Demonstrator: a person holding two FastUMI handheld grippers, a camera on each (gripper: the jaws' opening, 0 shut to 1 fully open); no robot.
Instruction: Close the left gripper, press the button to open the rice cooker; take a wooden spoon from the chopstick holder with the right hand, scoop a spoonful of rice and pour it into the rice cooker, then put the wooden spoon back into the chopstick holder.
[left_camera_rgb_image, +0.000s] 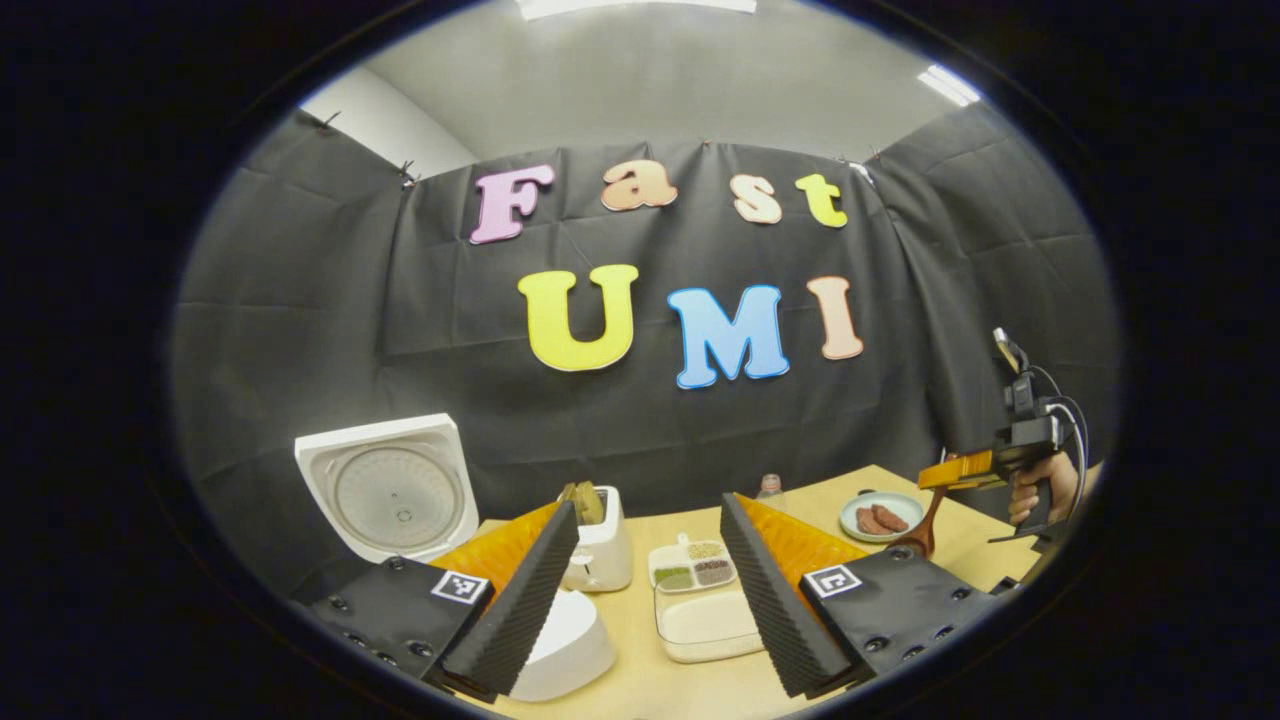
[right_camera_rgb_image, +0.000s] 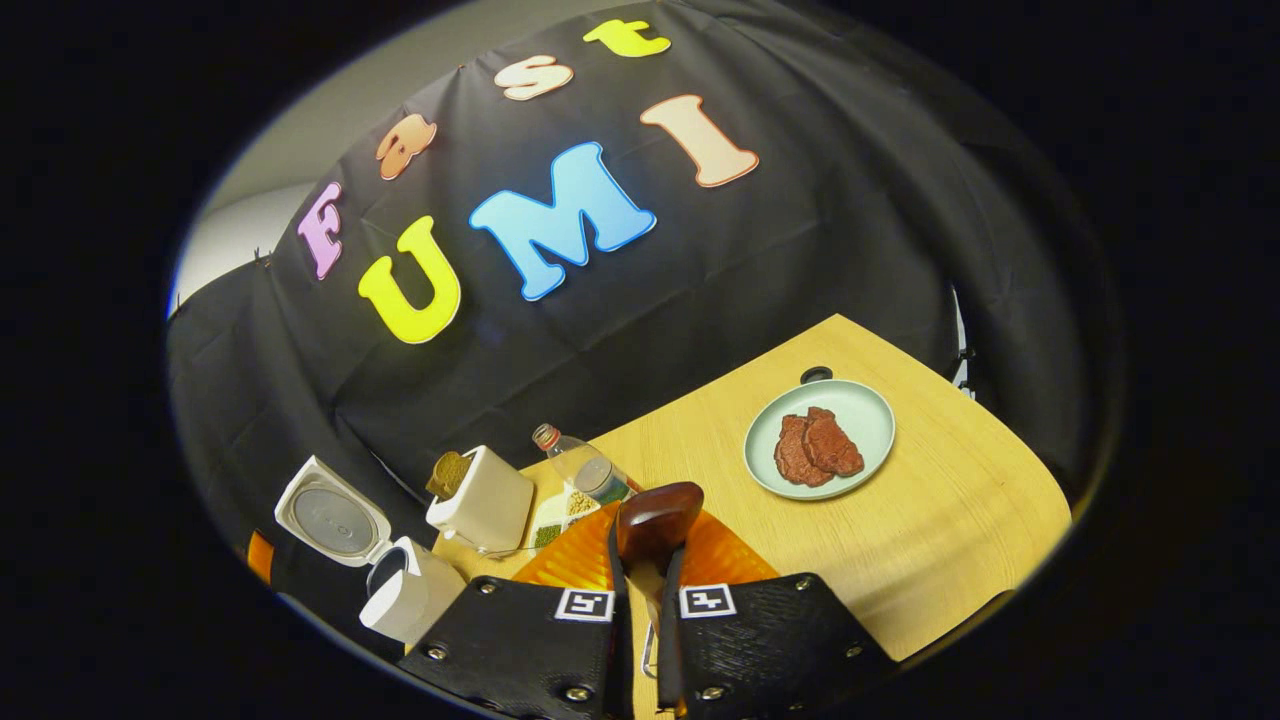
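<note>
The white rice cooker (left_camera_rgb_image: 565, 645) stands at the lower left with its lid (left_camera_rgb_image: 388, 490) raised; it is also low on the left in the right gripper view (right_camera_rgb_image: 410, 600). Behind it is the white chopstick holder (left_camera_rgb_image: 603, 550) (right_camera_rgb_image: 485, 510) with wooden utensils in it. My left gripper (left_camera_rgb_image: 648, 510) is open above the table, nothing between its fingers. My right gripper (right_camera_rgb_image: 645, 570) is shut on the handle of the wooden spoon (right_camera_rgb_image: 658, 520), dark bowl pointing forward. From the left it appears far right (left_camera_rgb_image: 960, 470), held by a hand, the spoon (left_camera_rgb_image: 922, 530) hanging down.
A divided tray (left_camera_rgb_image: 705, 625) holds white rice in front and small grain compartments (left_camera_rgb_image: 692, 565) behind. A clear bottle (right_camera_rgb_image: 580, 465) stands near the holder. A pale green plate (right_camera_rgb_image: 870, 410) with two pieces of meat sits to the right on the wooden table (right_camera_rgb_image: 950, 530).
</note>
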